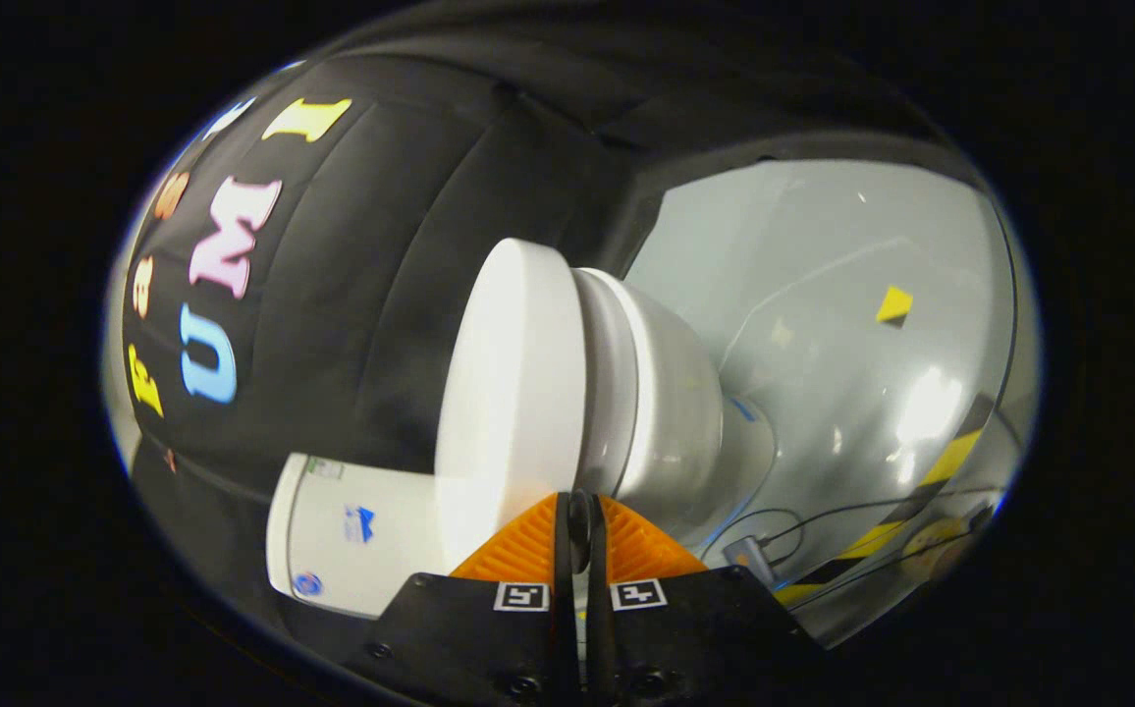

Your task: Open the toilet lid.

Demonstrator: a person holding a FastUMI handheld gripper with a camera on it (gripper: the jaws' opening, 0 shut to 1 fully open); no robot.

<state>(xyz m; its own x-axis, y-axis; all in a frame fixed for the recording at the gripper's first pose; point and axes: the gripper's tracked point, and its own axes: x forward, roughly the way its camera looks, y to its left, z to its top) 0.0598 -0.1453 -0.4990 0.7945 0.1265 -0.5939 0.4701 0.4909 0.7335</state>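
Grey floor [823, 245] fills the right of frame; we keep the gripper [579, 511] nearly closed, fingers at the toilet lid [509, 383] edge, lifting slowly and evenly.

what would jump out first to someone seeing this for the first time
The round white toilet lid stands out first, just ahead of the claw, lying on the glossy white ceramic toilet bowl; the view is rolled sideways. The claw's fingers sit almost together, with nothing visibly pressed between them. Beyond the bowl is a shiny grey floor with yellow-and-black striped tape.
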